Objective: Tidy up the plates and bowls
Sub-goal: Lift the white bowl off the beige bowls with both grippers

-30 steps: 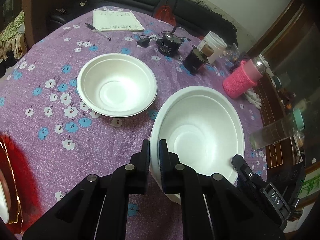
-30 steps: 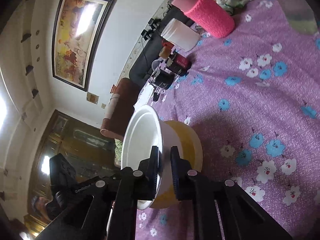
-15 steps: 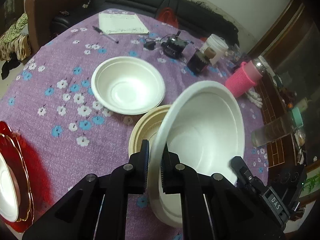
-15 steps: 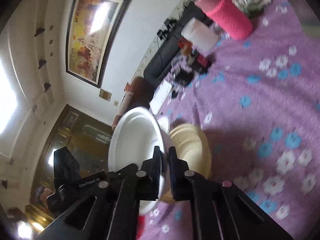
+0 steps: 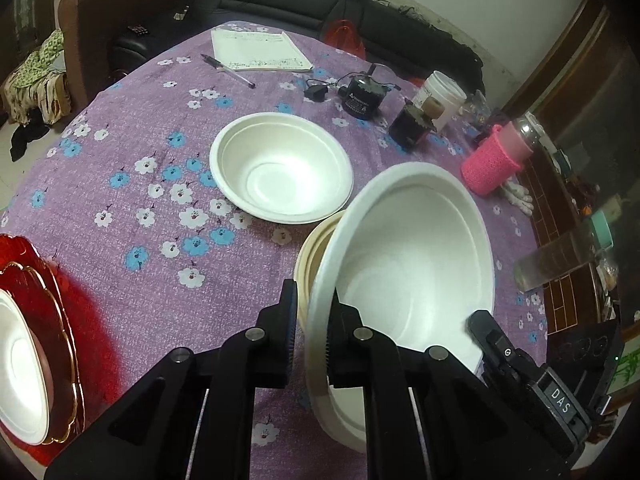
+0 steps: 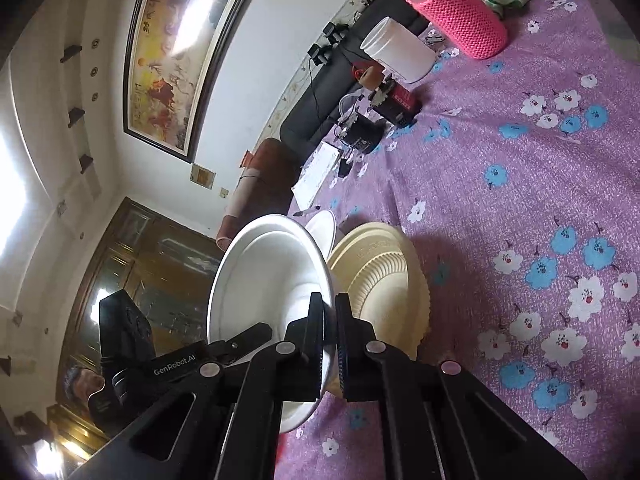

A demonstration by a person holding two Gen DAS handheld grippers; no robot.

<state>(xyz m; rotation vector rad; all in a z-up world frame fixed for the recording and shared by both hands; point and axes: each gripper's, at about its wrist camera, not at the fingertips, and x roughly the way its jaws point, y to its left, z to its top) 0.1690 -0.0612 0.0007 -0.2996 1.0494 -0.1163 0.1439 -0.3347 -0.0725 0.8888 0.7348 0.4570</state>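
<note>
- "DAS": white letters on the black body of the right gripper (image 5: 560, 396), seen at 4 o'clock in the left wrist view.
- "GenRobot.AI": white lettering on the black body of the left gripper (image 6: 176, 368), at 8 o'clock in the right wrist view.
- Framed painting (image 6: 176, 52), at 11 o'clock in that view: characters were present, too blurred to read.
- Notepad (image 5: 260, 50), at 12 o'clock in the left wrist view: handwriting was illegible.

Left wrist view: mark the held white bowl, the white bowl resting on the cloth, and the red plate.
held white bowl (image 5: 416, 264): left wrist view, inner wall.
white bowl on the cloth (image 5: 280, 168): left wrist view, inside bottom.
red plate (image 5: 44, 280): left wrist view, gold-edged red rim at left.
</note>
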